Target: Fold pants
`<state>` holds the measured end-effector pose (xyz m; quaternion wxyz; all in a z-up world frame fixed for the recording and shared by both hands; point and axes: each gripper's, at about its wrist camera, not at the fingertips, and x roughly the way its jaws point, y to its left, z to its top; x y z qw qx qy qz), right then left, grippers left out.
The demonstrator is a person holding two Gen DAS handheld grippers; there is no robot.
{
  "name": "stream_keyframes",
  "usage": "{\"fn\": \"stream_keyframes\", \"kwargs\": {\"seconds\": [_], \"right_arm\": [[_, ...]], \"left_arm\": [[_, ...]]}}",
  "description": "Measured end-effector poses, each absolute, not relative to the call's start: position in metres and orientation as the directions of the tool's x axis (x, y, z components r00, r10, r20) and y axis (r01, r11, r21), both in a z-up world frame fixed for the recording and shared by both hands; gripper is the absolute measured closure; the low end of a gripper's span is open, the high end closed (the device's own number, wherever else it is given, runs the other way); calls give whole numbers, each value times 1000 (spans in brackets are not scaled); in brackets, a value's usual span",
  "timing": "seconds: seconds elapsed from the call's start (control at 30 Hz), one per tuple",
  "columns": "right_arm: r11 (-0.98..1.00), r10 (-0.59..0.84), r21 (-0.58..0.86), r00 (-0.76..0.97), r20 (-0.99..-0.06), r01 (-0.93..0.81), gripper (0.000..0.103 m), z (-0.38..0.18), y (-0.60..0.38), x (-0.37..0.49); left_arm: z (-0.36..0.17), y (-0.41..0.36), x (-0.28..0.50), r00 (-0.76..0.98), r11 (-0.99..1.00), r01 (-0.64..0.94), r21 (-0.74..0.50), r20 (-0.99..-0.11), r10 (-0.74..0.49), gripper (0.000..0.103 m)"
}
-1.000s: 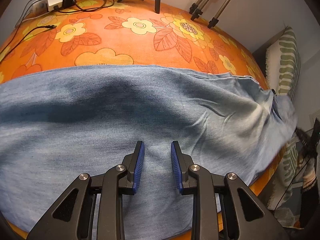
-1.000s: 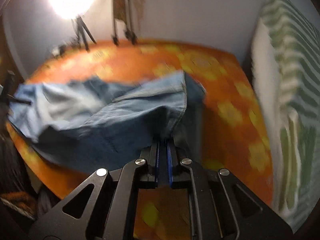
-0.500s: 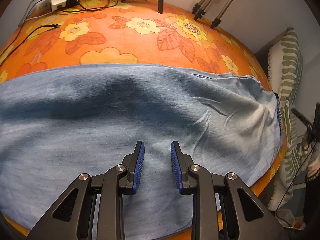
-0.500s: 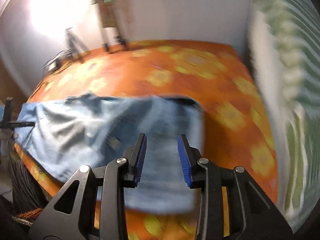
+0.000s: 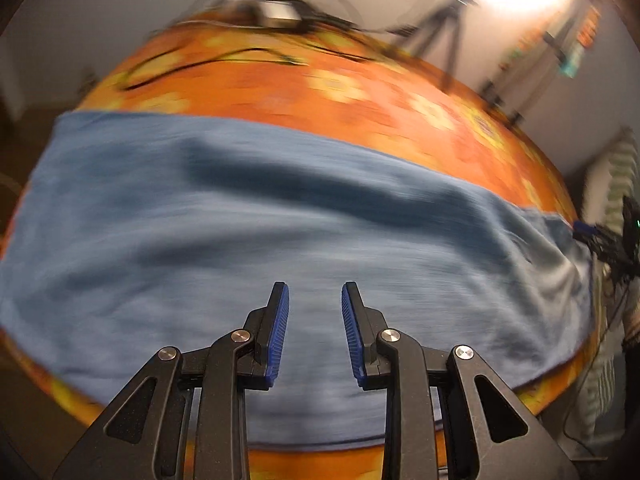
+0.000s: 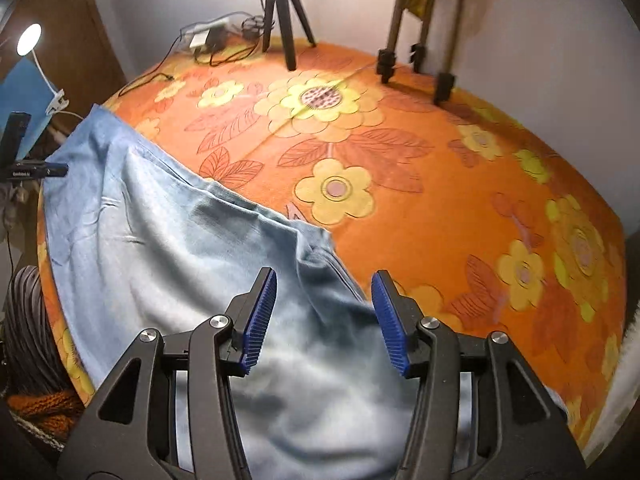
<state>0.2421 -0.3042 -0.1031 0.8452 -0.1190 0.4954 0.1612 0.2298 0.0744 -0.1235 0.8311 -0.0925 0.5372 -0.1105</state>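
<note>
The light blue denim pants lie spread across the near side of the orange flowered table. My left gripper is open and empty, hovering over the middle of the pants; this view is blurred. In the right wrist view the pants run from the far left edge toward me, with a folded edge near the middle. My right gripper is open wide and empty above that end of the pants. The right gripper also shows at the far right of the left wrist view.
Tripod legs and more stand legs stand at the back of the table. A charger and cables lie at the back left. A striped cushion is off to the right. A lamp is clipped at the left.
My right gripper opened and let go of the pants, which now lie flat; it then opened wider. My left gripper has swung left, and its view now shows the pants' left end.
</note>
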Motion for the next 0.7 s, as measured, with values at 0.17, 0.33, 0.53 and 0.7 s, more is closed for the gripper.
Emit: {"fn": "stream_keyframes", "kwargs": {"seconds": [0.17, 0.33, 0.53, 0.7], "right_arm": [[918, 177, -5, 421, -890, -398, 51, -113, -306, 258], [914, 169, -10, 403, -899, -405, 83, -119, -299, 267], [893, 93, -116, 431, -897, -435, 94, -115, -286, 262], [917, 134, -51, 428, -894, -395, 93, -107, -300, 269]], "left_arm": [[-138, 117, 225, 415, 967, -20, -254, -882, -223, 77], [-143, 122, 225, 439, 965, -20, -263, -869, -228, 77], [-144, 122, 225, 454, 968, -3, -251, -863, -222, 77], [-145, 123, 224, 457, 970, 7, -245, -862, -221, 77]]}}
